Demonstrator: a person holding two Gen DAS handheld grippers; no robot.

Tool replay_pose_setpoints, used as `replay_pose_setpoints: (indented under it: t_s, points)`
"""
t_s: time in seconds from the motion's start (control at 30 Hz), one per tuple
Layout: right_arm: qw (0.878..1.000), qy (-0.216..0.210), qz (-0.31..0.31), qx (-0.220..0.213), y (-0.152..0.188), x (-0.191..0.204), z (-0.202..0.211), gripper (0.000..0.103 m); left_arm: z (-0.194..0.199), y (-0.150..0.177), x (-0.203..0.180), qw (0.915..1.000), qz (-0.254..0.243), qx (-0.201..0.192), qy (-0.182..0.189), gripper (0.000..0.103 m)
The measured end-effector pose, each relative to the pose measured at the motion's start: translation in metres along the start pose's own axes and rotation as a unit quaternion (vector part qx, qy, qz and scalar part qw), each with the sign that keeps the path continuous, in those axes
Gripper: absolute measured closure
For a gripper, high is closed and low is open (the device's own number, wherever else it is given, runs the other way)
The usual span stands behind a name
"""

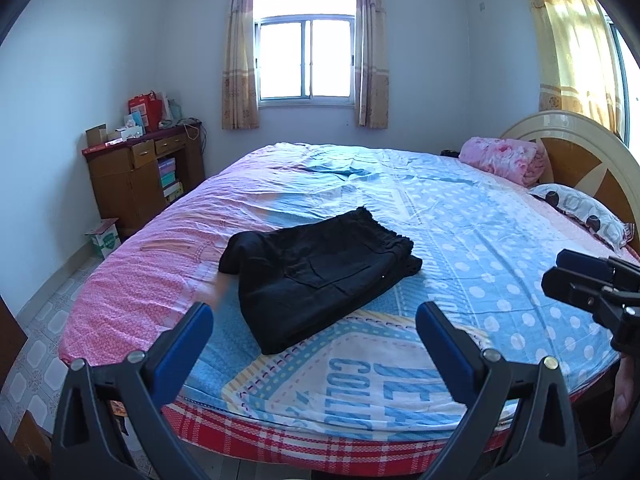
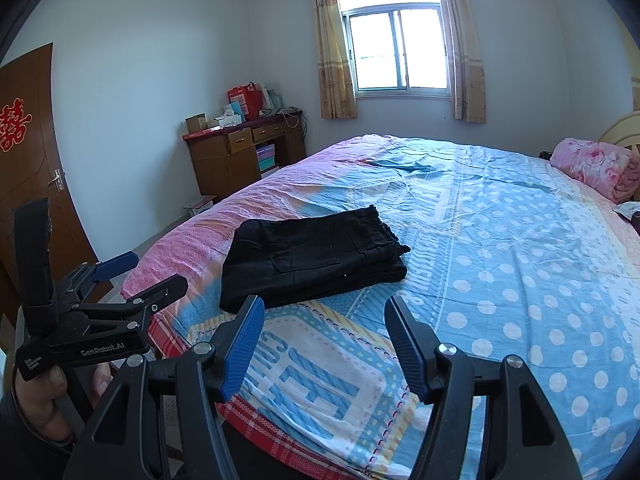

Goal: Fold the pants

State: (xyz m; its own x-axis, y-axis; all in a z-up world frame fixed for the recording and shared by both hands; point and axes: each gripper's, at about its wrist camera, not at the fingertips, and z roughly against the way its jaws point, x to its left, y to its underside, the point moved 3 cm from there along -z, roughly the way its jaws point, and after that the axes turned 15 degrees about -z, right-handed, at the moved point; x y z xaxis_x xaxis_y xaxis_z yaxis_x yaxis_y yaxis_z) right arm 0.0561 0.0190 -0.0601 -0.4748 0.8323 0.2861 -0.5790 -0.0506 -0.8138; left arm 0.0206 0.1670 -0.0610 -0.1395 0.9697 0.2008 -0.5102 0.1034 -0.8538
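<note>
The bed sheet (image 2: 500, 280) lies bare from the frame's centre to its lower right, open for a gripper to pass. The folded black pants (image 2: 312, 256) sit left of centre. A rolled pink blanket (image 2: 592, 168) blocks the far right edge; a wooden desk (image 2: 240, 152) stands beyond the bed, upper left

Right gripper (image 1: 560, 270) cut off by right edge in left wrist view. Small items on wooden desk (image 2: 240, 152) too small to identify. Patterned pillow (image 2: 630, 210) mostly cropped in right view. Door (image 2: 28, 152) clipped by fisheye rim. Folded pants (image 1: 320, 276): inner layers hidden under top layer.
</note>
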Motion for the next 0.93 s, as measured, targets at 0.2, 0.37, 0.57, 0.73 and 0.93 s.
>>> replay_pose_setpoints:
  t_s: [0.2,0.37,0.57,0.73,0.93]
  points:
    - [1.000,0.000,0.001,0.000,0.0003,0.0012,0.0007,0.039,-0.0015,0.0006,0.0002,1.0000,0.002,0.003,-0.001,0.000]
    - [1.000,0.000,0.001,0.000,0.0003,0.0018,0.0011,0.039,-0.0011,0.0008,0.0006,1.0000,0.001,0.004,-0.002,0.000]
    - [1.000,-0.004,0.002,-0.007,-0.0006,0.0028,0.0039,0.039,-0.0015,0.0019,0.0005,1.0000,0.001,0.002,-0.002,0.000]
    - [1.000,-0.004,0.004,-0.004,-0.0005,0.0032,0.0039,0.039,-0.0004,0.0009,0.0004,1.0000,-0.001,-0.006,-0.004,0.000]
    - [1.000,-0.005,0.008,0.001,0.0000,0.0040,0.0027,0.039,0.0013,-0.0010,-0.0015,0.9999,-0.007,-0.014,0.006,0.000]
